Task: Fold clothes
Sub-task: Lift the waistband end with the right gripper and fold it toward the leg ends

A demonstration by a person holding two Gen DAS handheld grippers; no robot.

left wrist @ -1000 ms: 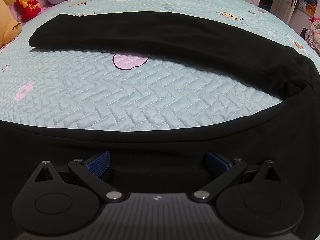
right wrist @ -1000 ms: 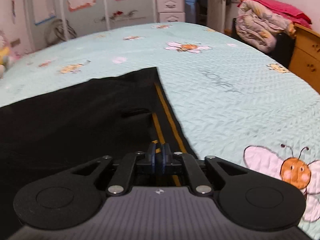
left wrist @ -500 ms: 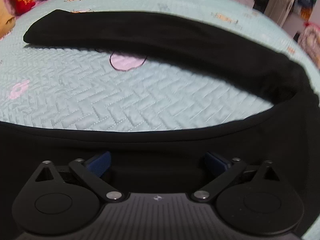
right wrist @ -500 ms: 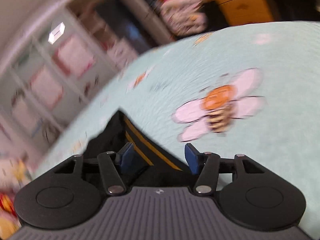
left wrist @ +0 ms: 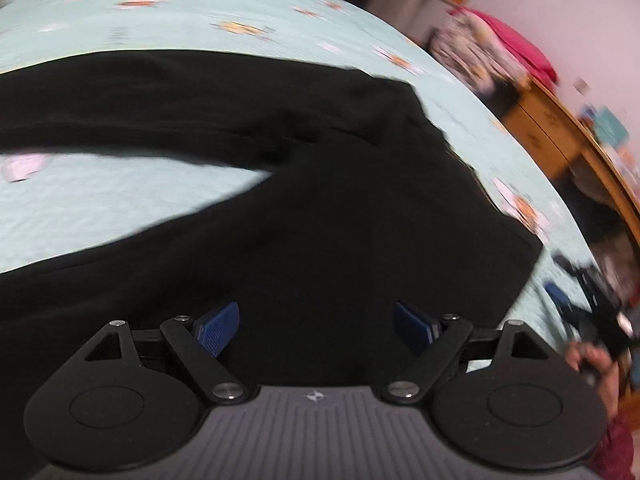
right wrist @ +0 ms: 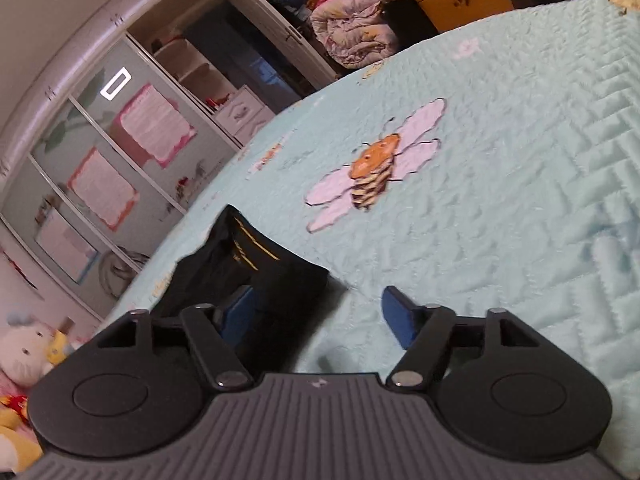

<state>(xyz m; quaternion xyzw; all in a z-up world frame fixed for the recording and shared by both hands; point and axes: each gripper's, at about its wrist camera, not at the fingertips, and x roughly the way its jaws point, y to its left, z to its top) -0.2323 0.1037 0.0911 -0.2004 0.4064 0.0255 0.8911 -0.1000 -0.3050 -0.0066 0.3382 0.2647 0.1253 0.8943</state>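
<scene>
Black trousers spread on a mint quilted bedspread, both tongs released.

Left gripper: blue pads wide apart and closing slightly, over the dark cloth, clamping nothing. Right gripper: jaws opening, a yellow-striped corner of the trousers lying by its left pad (contact unclear), not pinched. Bee motif sits on the bedspread beyond. Plush toys at the left edge. A person's hand shows at the left view's right margin.
</scene>
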